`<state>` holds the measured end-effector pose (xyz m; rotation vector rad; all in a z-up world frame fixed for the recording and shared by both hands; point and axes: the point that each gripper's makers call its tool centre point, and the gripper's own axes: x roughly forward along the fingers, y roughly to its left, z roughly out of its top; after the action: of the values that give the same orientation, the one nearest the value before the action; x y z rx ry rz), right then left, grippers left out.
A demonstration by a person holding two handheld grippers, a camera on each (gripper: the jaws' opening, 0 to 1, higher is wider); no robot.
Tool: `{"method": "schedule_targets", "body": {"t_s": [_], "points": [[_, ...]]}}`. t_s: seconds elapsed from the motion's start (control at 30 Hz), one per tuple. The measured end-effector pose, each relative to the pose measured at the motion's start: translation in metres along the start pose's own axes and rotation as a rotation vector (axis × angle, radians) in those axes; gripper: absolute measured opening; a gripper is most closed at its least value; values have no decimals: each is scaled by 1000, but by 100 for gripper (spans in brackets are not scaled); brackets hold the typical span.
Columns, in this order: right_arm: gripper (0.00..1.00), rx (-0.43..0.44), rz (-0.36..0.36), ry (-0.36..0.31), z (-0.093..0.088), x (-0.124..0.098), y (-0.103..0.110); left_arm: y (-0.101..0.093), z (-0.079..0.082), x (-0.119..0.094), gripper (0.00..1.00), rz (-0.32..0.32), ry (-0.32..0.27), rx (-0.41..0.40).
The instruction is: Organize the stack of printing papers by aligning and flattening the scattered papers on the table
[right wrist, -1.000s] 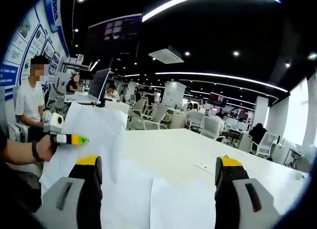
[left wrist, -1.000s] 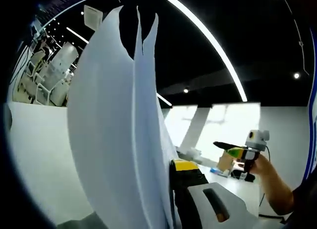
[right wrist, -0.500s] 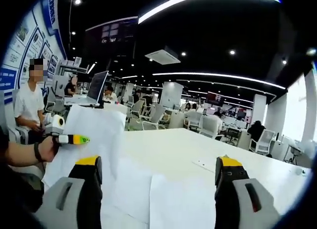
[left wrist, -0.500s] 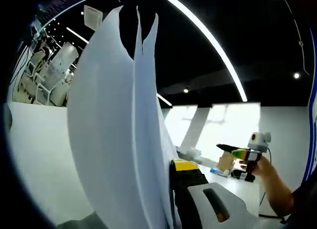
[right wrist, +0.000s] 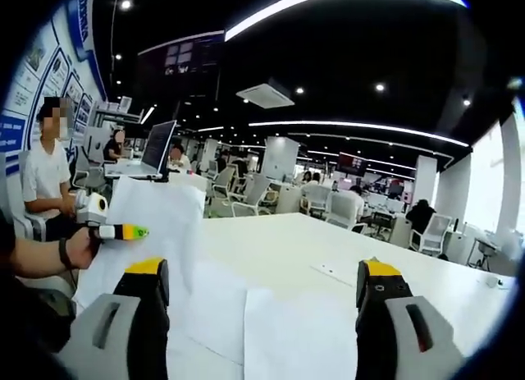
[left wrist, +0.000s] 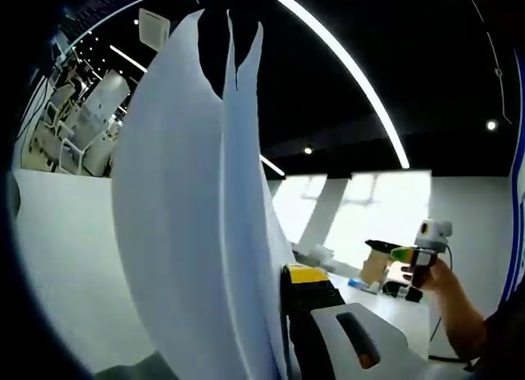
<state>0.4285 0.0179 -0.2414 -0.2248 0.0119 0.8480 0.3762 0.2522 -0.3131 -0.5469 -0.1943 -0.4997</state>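
The left gripper (right wrist: 123, 231) is clamped on a sheaf of white printing papers (left wrist: 197, 224), holding them up off the white surface (right wrist: 312, 253) so that they stand nearly on edge. In the left gripper view the sheets rise tall between the jaws, fanning apart a little at their upper corners, with the yellow-tipped jaw pressed against their near side. From the right gripper view the same held papers (right wrist: 152, 232) hang at the left, above the edge of the surface, with the person's hand (right wrist: 78, 249) wrapped around the gripper's handle and a dark band on the wrist. The right gripper (right wrist: 262, 294) has its two yellow-tipped jaws spread wide apart with nothing between them; it is poised over the surface, where more loose sheets (right wrist: 271, 331) lie flat, overlapping and askew, just ahead of the jaws. In the left gripper view that right gripper (left wrist: 394, 250) shows at a distance, well apart from the held papers, with a hand (left wrist: 435, 277) behind it. A small slip (right wrist: 332, 271) lies farther out on the surface. Beyond, a seated person in a white shirt (right wrist: 45, 179) is at the left, near an open laptop (right wrist: 152, 154), with rows of office chairs (right wrist: 262, 201) and long ceiling lights behind.
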Motion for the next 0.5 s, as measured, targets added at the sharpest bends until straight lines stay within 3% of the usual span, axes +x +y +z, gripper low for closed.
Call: {"method": "schedule_targets", "body": {"t_s": [0.5], "points": [[90,15,-14,21,-5,-12,-4,-1,1,-1,7,1,1,1]]}}
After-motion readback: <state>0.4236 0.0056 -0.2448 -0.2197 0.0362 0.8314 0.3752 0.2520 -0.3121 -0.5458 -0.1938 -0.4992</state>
